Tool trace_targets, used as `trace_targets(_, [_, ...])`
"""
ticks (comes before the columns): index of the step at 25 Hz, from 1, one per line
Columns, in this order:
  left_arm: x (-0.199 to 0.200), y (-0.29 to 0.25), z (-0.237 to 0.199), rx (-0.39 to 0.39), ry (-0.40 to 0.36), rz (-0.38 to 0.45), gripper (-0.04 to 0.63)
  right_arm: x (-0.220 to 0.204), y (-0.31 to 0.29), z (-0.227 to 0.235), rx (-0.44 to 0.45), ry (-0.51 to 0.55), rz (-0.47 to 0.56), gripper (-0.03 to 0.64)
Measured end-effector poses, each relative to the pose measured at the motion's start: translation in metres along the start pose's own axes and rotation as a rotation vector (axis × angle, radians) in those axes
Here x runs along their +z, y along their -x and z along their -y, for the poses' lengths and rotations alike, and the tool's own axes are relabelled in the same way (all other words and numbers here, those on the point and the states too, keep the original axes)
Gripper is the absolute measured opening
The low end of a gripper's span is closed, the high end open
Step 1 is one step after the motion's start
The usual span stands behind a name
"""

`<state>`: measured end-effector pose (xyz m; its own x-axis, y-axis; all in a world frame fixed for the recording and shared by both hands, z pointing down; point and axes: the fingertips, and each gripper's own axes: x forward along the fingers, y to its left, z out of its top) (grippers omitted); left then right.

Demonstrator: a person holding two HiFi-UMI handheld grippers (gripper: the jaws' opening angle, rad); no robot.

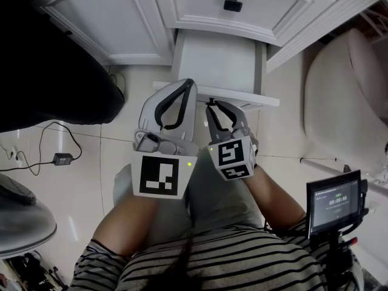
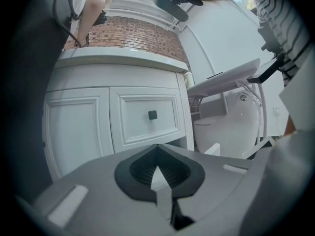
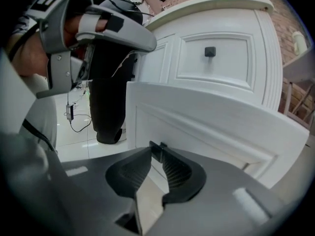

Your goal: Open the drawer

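Observation:
The lower white drawer [image 1: 219, 59] of the white cabinet stands pulled out; its front panel [image 3: 206, 117] fills the middle of the right gripper view. My right gripper [image 1: 211, 104] [image 3: 158, 149] is at the panel's middle, its tips shut on the small black knob [image 3: 157, 146]. To its left my left gripper [image 1: 188, 83] [image 2: 157, 148] hangs just over the panel's top edge, jaws shut and empty, touching nothing. Above, the upper drawer with a black square knob [image 1: 233, 5] [image 2: 152, 114] [image 3: 210, 51] is closed.
A white toilet [image 1: 347, 83] [image 2: 236, 122] stands right of the cabinet. A dark-clothed leg [image 1: 54, 65] [image 3: 106, 82] is on the left, and a black cable with an adapter [image 1: 60, 159] lies on the tiles. A small screen [image 1: 334, 202] is at the lower right.

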<state>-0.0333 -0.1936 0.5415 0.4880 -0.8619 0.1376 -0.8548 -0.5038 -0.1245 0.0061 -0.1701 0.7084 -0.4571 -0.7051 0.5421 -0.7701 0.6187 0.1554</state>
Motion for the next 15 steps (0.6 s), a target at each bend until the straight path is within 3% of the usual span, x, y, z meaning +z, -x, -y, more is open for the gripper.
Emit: trace_targets(15, [0.002, -0.005, -0.007, 0.029, 0.046, 0.045, 0.015, -0.019, 0.026, -0.031, 0.062, 0.005, -0.080, 0.069])
